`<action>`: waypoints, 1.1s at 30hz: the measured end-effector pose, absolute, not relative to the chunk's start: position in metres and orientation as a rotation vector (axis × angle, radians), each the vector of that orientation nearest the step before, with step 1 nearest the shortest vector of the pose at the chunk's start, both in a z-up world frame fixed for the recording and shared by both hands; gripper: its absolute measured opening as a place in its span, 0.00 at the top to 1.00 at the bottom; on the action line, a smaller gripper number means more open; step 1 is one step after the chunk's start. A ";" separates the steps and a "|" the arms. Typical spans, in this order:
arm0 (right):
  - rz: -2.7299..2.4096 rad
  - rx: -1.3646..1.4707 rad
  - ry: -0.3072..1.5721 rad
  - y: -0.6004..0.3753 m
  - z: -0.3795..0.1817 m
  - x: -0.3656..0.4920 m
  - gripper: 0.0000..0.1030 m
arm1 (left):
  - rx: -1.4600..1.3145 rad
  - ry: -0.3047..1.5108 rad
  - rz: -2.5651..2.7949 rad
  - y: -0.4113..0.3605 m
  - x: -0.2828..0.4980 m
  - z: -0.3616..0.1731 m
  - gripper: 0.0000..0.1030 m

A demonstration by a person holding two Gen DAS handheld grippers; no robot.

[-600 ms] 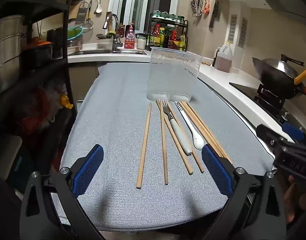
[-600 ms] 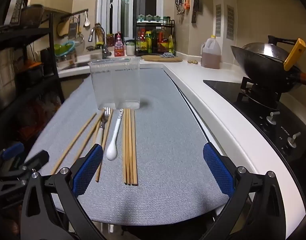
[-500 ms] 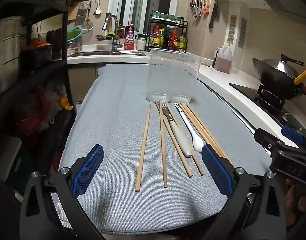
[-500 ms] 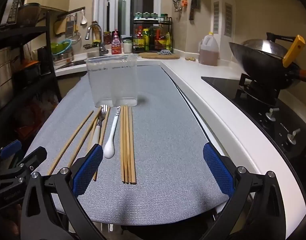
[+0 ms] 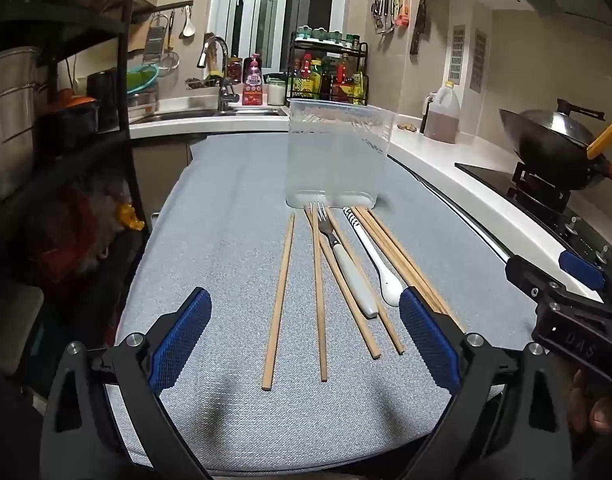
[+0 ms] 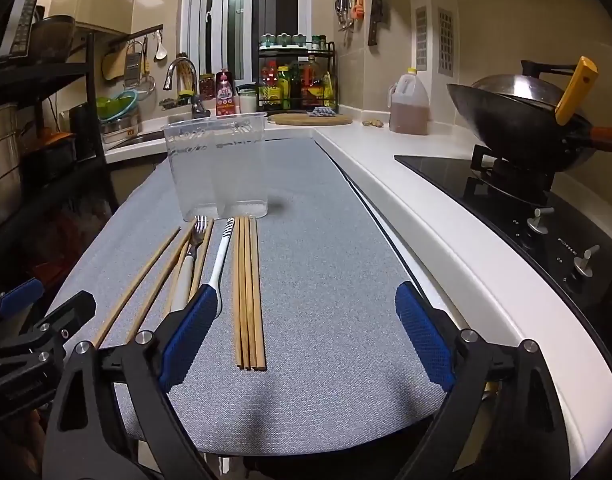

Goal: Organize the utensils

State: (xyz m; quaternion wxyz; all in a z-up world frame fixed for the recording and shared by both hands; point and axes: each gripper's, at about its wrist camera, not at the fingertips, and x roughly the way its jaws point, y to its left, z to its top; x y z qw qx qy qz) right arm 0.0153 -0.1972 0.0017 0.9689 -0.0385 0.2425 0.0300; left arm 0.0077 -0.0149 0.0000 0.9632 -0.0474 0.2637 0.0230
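Both grippers hang above the near edge of the grey mat [image 5: 225, 208]; neither touches anything. My left gripper [image 5: 301, 340] has its jaws spread wide, blue pads [image 5: 177, 340] apart, nothing pinched. My right gripper [image 6: 306, 336] is likewise spread and empty, tipped somewhat downward.

In the left wrist view, the clear plastic container [image 5: 338, 156] stands upright at 12 o'clock. Utensils lie flat on the mat between it and my left gripper:
- Four loose chopsticks [image 5: 279, 296], fanned, at 12 o'clock.
- Fork [image 5: 348, 264], white handle, tines toward the container, lying across the loose chopsticks.
- White spoon [image 5: 380, 268], striped handle end toward the container, at 1 o'clock.
- Bundle of chopsticks [image 6: 247, 292], side by side and touching, just right of the spoon.

A wok [image 6: 522, 128] sits on the stove at 2 o'clock in the right wrist view.
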 end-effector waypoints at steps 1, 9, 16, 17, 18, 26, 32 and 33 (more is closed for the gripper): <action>0.064 -0.077 0.492 -0.197 0.002 0.015 0.14 | -0.098 0.532 0.047 -0.015 0.008 0.000 0.11; 0.069 -0.070 0.522 -0.195 -0.002 0.014 0.14 | -0.126 0.545 0.065 -0.006 0.008 0.001 0.11; 0.095 -0.066 0.532 -0.193 -0.003 0.013 0.14 | -0.120 0.543 0.062 -0.010 0.009 0.001 0.11; 0.087 -0.069 0.529 -0.192 -0.003 0.012 0.14 | -0.119 0.540 0.062 -0.008 0.008 0.001 0.11; 0.083 -0.068 0.525 -0.192 -0.003 0.012 0.14 | -0.119 0.540 0.062 -0.009 0.008 0.001 0.11; 0.090 -0.059 0.533 -0.192 -0.005 0.012 0.14 | -0.122 0.541 0.065 -0.008 0.007 0.002 0.11; 0.092 -0.064 0.532 -0.190 -0.008 0.011 0.20 | -0.119 0.540 0.065 -0.007 0.007 0.003 0.11; 0.090 -0.065 0.530 -0.190 -0.007 0.011 0.22 | -0.119 0.541 0.065 -0.009 0.007 0.003 0.11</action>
